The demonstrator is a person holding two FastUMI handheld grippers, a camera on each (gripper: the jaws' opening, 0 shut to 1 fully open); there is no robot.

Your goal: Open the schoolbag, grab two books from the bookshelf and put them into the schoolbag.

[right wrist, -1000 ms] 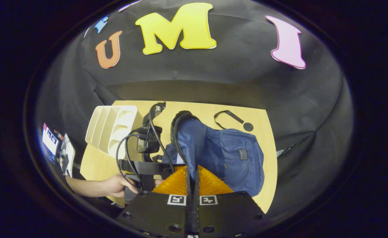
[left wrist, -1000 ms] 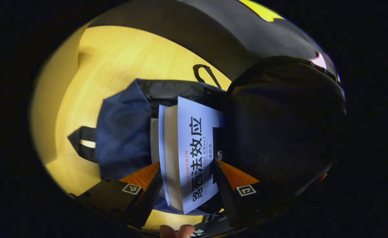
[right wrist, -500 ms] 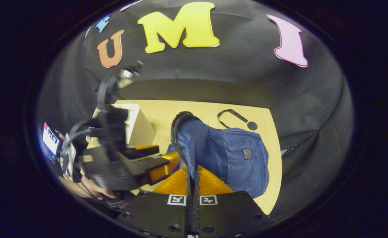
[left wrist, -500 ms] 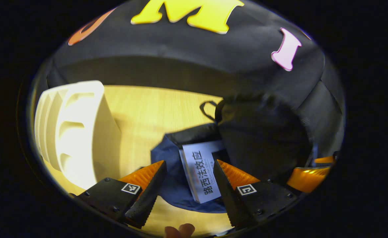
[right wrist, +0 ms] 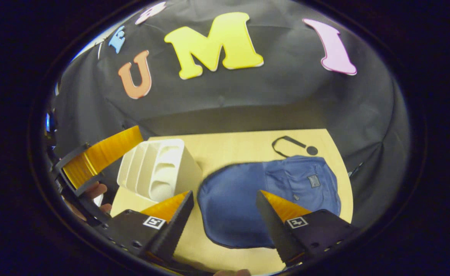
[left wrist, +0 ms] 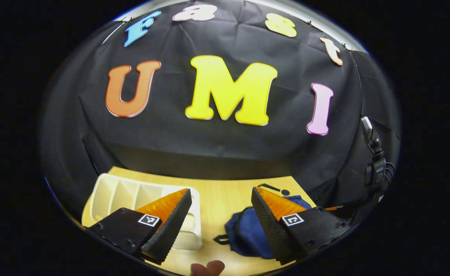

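1. The left tool (left wrist: 221, 209) hangs above the bench (left wrist: 221, 191), jaws wide apart and holding nothing; the right tool (right wrist: 225, 214) is likewise spread and empty.
2. The schoolbag (right wrist: 271, 199) lies flat on the bench, flap down, just beside the white bookshelf (right wrist: 160, 172); the shelf's slots look empty, and no book is in sight.
3. Judging by this, both books are probably inside; the step is withdrawal.
4. Lift each tool straight up, clear of the fabric and the loose strap (right wrist: 290, 145); avoid snagging; keep the two tools well apart.
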